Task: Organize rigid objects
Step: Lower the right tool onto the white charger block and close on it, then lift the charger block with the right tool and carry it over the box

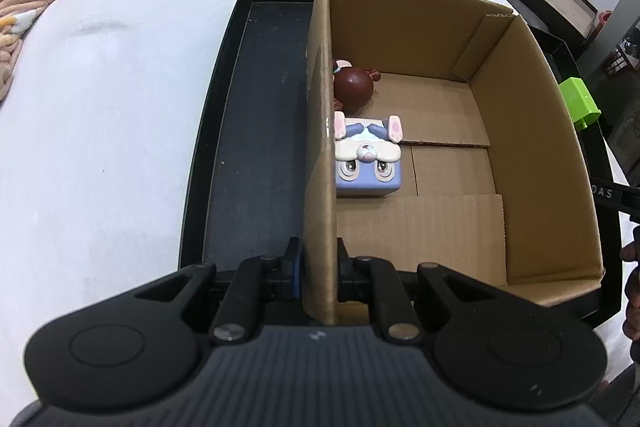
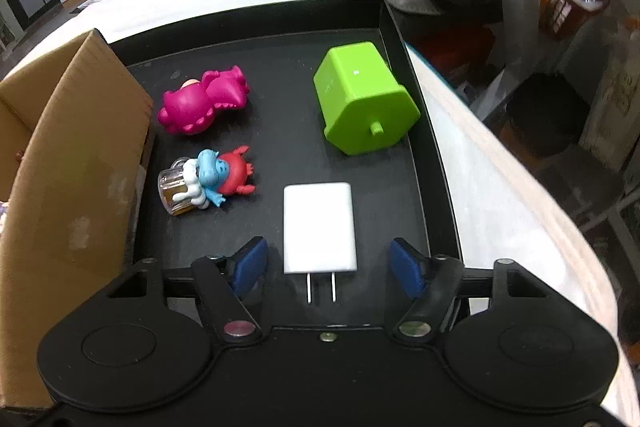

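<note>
White charger (image 2: 319, 227) lies between the spread right tool (image 2: 328, 263); close squarely on its sides, while the left tool (image 1: 318, 263) pinches the box wall (image 1: 320, 147).

Both my wrist views are evenly lit by soft indoor light from above, and shadows stay faint and short. The white bed cover (image 1: 100, 115) is bright, almost washed out, in my left view. The green box (image 2: 360, 103) carries a small glare spot on its top face, and the black tray (image 2: 280, 47) shows a dull sheen. Fisheye distortion bows straight edges and squeezes the far room at the corners. The centre is sharp; the far background in my right view is soft and slightly smeared.
</note>
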Available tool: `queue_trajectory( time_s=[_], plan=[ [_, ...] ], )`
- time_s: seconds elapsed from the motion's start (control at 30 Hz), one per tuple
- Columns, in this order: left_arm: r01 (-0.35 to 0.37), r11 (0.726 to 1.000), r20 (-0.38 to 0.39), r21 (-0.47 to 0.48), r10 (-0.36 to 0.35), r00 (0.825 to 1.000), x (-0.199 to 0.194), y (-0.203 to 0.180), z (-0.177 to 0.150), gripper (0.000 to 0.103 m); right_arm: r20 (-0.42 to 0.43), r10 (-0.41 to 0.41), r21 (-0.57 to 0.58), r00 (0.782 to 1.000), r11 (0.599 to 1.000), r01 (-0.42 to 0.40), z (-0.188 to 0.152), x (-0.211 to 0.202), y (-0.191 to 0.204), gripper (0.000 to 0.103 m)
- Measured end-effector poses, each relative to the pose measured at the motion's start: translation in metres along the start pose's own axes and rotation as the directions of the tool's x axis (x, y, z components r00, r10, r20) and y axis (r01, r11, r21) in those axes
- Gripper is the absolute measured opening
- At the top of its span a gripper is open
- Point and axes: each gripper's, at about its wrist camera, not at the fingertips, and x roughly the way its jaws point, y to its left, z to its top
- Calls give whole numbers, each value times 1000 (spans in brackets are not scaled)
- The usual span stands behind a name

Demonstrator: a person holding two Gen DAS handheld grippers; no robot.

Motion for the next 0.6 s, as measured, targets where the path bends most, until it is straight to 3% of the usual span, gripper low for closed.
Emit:
queue_trajectory(
  time_s=[0.07, 0.2, 0.6],
  plan=[
    [3, 1000, 1, -2, -3, 1000, 0, 1, 0, 14, 13, -14, -24, 1000, 1000, 14, 2, -1, 3, 37],
    [12, 1000, 4, -10, -12, 1000, 0, 2, 0, 14, -10, 16, 8, 1000, 1000, -16, 3, -7, -1, 36],
    [32, 999, 14, -20, -32, 999, -3, 6, -2, 14, 57, 17, -31, 998, 999, -16, 15, -49, 10, 36]
  ],
)
